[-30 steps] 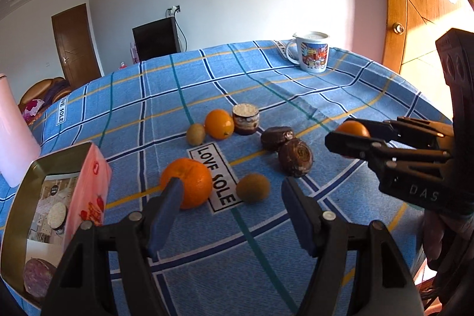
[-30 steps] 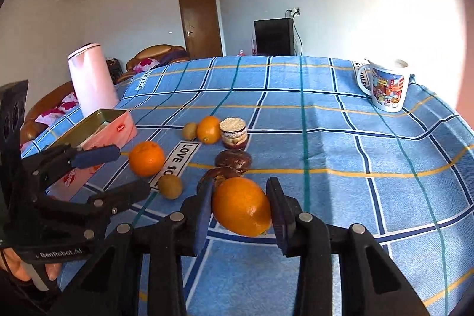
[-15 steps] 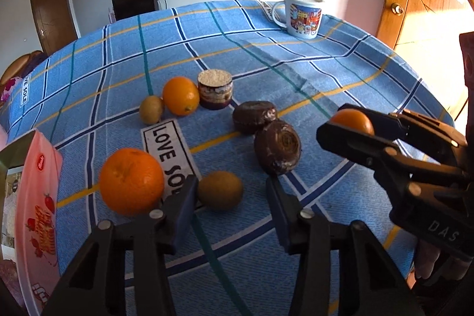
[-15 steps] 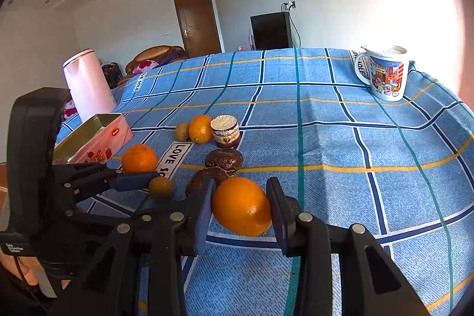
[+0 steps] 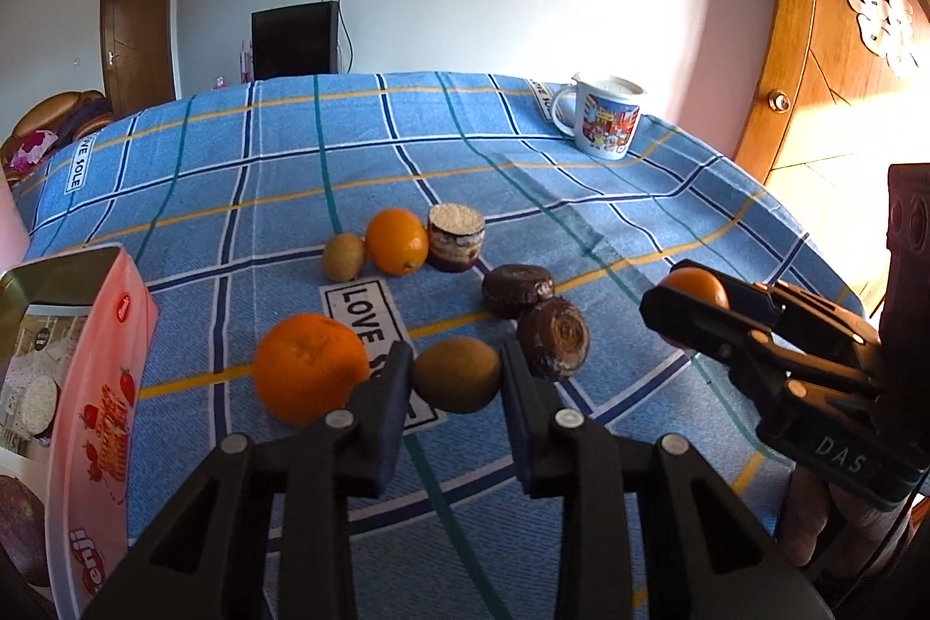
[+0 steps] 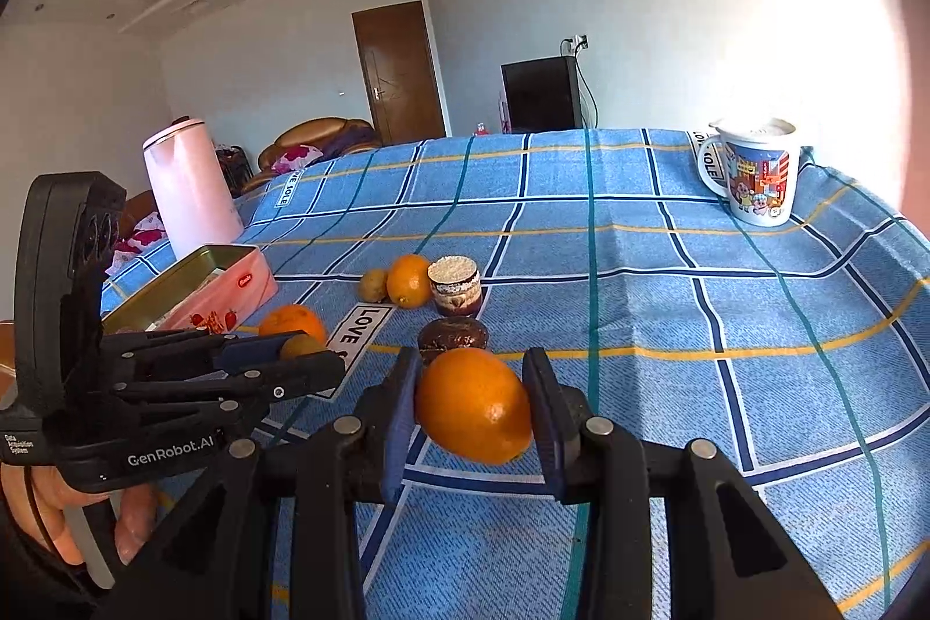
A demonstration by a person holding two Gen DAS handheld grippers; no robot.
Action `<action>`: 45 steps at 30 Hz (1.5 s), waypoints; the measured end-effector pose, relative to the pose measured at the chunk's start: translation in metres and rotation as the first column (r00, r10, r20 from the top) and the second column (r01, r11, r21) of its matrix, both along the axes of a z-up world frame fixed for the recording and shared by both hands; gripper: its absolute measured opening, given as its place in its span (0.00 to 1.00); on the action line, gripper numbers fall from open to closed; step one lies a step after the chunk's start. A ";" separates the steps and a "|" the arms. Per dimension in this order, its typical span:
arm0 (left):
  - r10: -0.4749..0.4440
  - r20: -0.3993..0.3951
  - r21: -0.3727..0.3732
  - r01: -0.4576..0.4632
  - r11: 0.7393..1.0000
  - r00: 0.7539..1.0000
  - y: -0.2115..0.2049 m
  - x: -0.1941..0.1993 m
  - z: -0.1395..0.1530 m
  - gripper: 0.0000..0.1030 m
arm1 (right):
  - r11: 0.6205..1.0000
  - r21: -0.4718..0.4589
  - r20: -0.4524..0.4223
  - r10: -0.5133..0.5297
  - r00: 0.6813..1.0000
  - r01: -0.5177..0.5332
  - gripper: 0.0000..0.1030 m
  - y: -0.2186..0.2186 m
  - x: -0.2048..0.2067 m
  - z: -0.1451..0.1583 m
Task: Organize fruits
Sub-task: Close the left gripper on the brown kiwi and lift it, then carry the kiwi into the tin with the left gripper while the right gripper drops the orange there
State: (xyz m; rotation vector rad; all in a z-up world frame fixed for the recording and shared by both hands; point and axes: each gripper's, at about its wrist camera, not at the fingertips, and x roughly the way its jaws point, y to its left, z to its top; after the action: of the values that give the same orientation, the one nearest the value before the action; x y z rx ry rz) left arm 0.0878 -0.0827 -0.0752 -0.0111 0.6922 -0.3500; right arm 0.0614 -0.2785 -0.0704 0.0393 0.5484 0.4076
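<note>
The left gripper [image 5: 456, 379] brackets a kiwi [image 5: 457, 375], fingers closing but seemingly not clamped yet; squeeze centrally so it cannot roll. A large orange [image 5: 311, 367] lies just left. The right gripper [image 6: 472, 408] is clamped on another orange [image 6: 474, 405]; keep it level.

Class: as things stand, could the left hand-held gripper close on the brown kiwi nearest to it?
Probably yes. The left hand-held gripper already straddles the brown oval kiwi, jaws open on either side. The large round orange sits just outside the left finger, not between them.
</note>
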 end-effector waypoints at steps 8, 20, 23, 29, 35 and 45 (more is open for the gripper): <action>0.018 0.084 0.019 -0.019 1.000 0.996 -0.001 -0.008 0.007 0.31 | 1.000 0.010 0.068 0.012 0.998 -0.013 0.37 -0.001 -0.010 0.004; 0.038 0.185 0.028 -0.044 0.999 0.982 -0.001 -0.024 0.014 0.31 | 1.000 0.020 0.138 0.017 0.990 -0.020 0.37 -0.002 -0.021 0.006; 0.042 0.208 0.031 -0.049 0.998 0.977 -0.001 -0.028 0.016 0.31 | 0.999 0.025 0.152 0.018 0.988 -0.022 0.37 -0.003 -0.023 0.007; 0.044 0.241 0.042 -0.055 0.998 0.970 -0.002 -0.034 0.018 0.31 | 0.999 0.032 0.178 0.019 0.984 -0.026 0.37 -0.004 -0.027 0.008; 0.047 0.273 0.047 -0.062 0.997 0.961 -0.004 -0.039 0.020 0.31 | 0.999 0.038 0.201 0.019 0.979 -0.027 0.37 -0.005 -0.030 0.009; 0.042 0.318 0.061 -0.064 0.996 0.947 -0.007 -0.047 0.022 0.31 | 0.999 0.042 0.236 0.020 0.971 -0.031 0.37 -0.006 -0.035 0.010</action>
State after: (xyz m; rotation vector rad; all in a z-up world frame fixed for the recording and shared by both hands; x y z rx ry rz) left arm 0.0405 -0.0896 -0.0529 0.0917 0.3844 -0.2674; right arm 0.0265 -0.2843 -0.0604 0.0268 0.3052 0.4427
